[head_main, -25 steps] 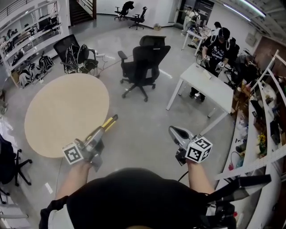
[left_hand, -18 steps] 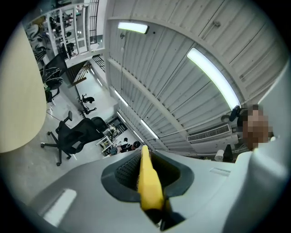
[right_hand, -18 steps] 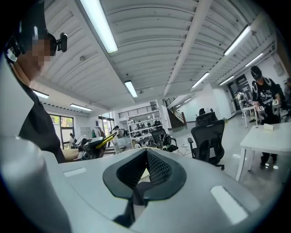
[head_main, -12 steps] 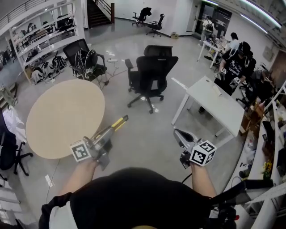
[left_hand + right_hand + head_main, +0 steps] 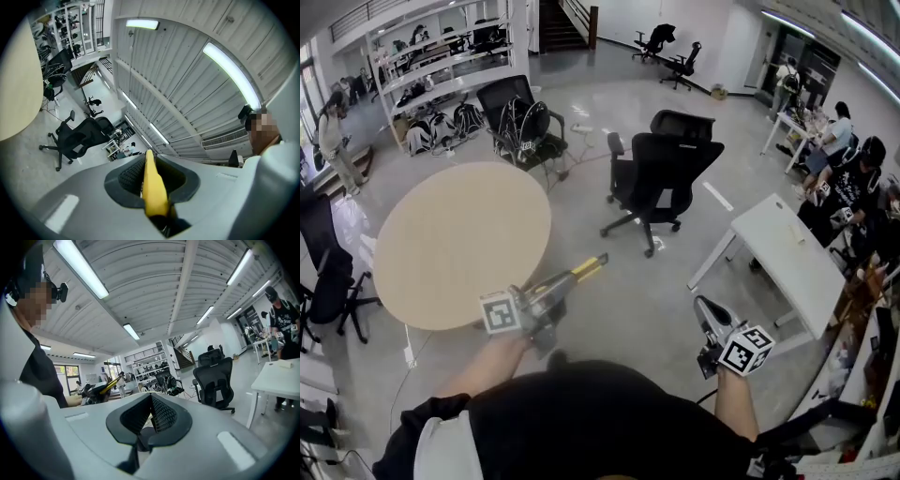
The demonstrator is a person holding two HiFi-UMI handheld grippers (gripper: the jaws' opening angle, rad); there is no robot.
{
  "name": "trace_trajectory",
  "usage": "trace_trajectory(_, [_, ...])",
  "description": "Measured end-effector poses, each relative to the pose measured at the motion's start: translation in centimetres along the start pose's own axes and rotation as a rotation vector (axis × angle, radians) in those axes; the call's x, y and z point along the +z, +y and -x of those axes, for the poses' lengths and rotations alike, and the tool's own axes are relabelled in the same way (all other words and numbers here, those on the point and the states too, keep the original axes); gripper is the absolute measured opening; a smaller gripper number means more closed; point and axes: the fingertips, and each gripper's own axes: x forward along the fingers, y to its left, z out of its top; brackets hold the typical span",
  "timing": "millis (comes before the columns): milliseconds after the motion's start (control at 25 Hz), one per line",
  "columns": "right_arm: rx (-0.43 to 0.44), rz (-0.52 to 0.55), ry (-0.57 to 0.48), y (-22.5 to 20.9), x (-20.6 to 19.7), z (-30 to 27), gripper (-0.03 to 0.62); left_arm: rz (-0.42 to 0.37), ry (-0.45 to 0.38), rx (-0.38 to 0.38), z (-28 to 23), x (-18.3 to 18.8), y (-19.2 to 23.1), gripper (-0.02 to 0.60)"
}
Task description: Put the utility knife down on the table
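Note:
A yellow utility knife sticks out forward from my left gripper, which is shut on it above the grey floor, just off the near right edge of the round beige table. In the left gripper view the yellow knife lies clamped between the dark pads, and the table's rim fills the left side. My right gripper hangs over the floor at the right, shut with nothing in it. From the right gripper view, its pads meet, and the left gripper with the knife shows far left.
A black office chair stands on the floor ahead, a second chair with cables behind the round table. A white rectangular desk is at the right, with people beyond it. Shelving lines the far left.
The person has walked on, and the room has slid across the view. Both grippers went along, the left still holding the knife and now nearer the round table's edge.

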Motion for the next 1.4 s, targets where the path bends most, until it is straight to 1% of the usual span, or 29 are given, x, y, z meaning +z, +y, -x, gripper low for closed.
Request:
trace_trajectory(80, [-0.008,0.008,0.009,-0.5,0.4,-2.0,0.014,-0.011,0.009,-0.007,-0.7,1.3,1.8,0.069])
trace_trajectory(200, [-0.034,0.03,0.006,-1.5,2.0,-5.7,0.014,-0.02,0.019,-0.034,-2.1,4.4,5.2,0.069])
trace_trajectory(320, [-0.058,0.043,0.001,-2.4,4.2,-9.8,0.014,-0.011,0.032,-0.062,-4.0,8.7,8.2,0.069])
trace_trajectory(440, [-0.081,0.076,0.0,-2.9,6.2,-14.0,0.014,-0.027,0.046,-0.086,-5.3,13.0,11.0,0.069])
trace_trajectory(520, [-0.097,0.073,-0.009,-3.8,7.2,-17.2,0.014,-0.025,0.041,-0.119,-6.1,15.6,12.8,0.069])
trace_trajectory(640, [-0.087,0.066,0.001,-4.3,7.8,-22.1,0.014,-0.012,0.042,-0.129,-6.5,18.6,15.9,0.069])
trace_trajectory(800, [-0.07,0.084,0.037,-5.6,8.2,-27.4,0.014,-0.004,0.022,-0.105,-6.5,21.9,20.3,0.069])
trace_trajectory(920, [-0.054,0.081,0.055,-7.2,8.6,-30.0,0.014,0.002,0.001,-0.073,-6.6,23.0,22.6,0.069])
trace_trajectory(1000, [-0.033,0.082,0.058,-8.3,9.3,-31.4,0.014,-0.008,-0.009,-0.037,-6.7,23.4,24.1,0.069])
trace_trajectory(1160, [0.015,0.115,0.049,-11.1,11.1,-33.9,0.014,-0.053,-0.041,0.006,-8.8,24.7,24.9,0.069])
trace_trajectory(1280, [0.048,0.142,0.032,-14.1,13.1,-35.4,0.014,-0.102,-0.063,0.036,-12.1,26.0,25.4,0.069])
trace_trajectory(1400, [0.054,0.166,0.027,-17.9,14.8,-35.7,0.014,-0.152,-0.077,0.07,-15.8,26.0,25.8,0.069])
